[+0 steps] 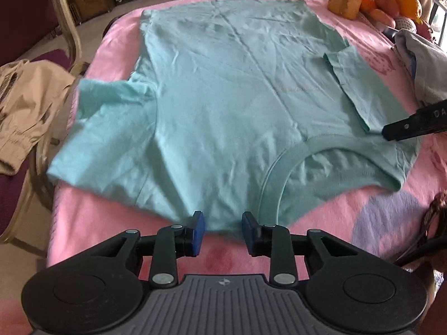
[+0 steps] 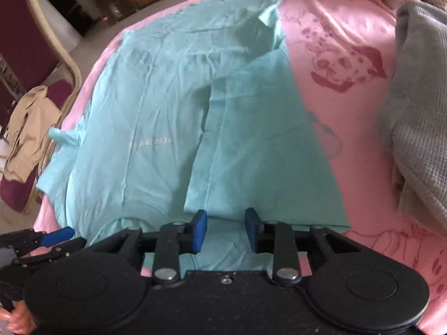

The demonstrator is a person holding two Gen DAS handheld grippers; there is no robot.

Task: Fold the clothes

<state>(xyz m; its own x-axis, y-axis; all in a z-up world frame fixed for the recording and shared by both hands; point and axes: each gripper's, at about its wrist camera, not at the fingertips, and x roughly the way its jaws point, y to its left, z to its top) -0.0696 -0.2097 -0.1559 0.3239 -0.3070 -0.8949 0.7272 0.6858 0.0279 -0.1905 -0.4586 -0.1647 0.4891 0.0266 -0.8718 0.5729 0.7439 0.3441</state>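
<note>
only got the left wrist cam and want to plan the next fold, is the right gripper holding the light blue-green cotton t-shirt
Observer: No. The right gripper hangs open over the light blue-green cotton t-shirt, pads apart with nothing pinched.
Operator: how far is that side folded in
Observer: The folded-in panel has a straight outer edge. Its inner edge stops short of the white printed lettering.
Operator: anything close to that outer edge
Observer: A grey waffle-knit blanket lies apart from it, with a strip of the pink printed cover bare between them.
</note>
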